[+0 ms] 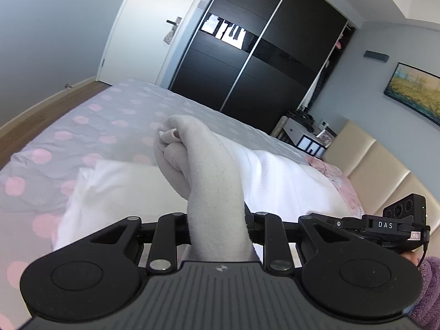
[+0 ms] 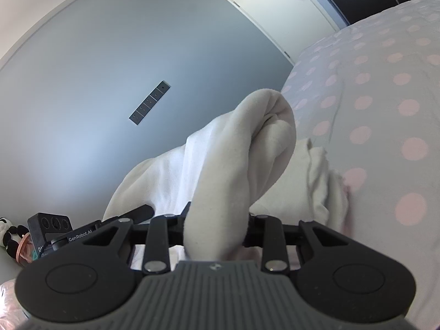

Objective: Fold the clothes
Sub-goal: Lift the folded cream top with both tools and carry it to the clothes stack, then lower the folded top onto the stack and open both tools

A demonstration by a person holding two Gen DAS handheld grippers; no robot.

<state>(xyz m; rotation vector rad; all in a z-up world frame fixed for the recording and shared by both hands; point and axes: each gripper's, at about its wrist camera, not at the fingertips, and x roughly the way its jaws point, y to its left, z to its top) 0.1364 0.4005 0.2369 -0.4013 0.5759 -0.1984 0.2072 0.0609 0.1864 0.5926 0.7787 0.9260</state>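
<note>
In the left wrist view, the left gripper (image 1: 217, 220) sits at the bottom centre, its fingers pinching a bunched fold of a cream fleece garment (image 1: 203, 159) that rises up the middle of the frame. The rest of the garment spreads white across the lower middle, lying on a bed (image 1: 90, 121) with a grey cover dotted pink. A dark sliding wardrobe (image 1: 255, 49) fills the upper centre, and the right gripper (image 1: 396, 225) shows at the right edge, next to a purple sleeve (image 1: 429, 294).

In the right wrist view, the right gripper (image 2: 217, 225) likewise pinches a thick roll of the same garment (image 2: 247, 148) at centre, with the body of cloth trailing down to the bed (image 2: 385, 82) on the right.

The step in hand looks like lifting an edge by two corners to carry it over. To do it well, keep both pinches firm, hold the two hands level and well apart so the edge stays taut, and lay it down squarely on the cloth below without dragging that cloth along.
</note>
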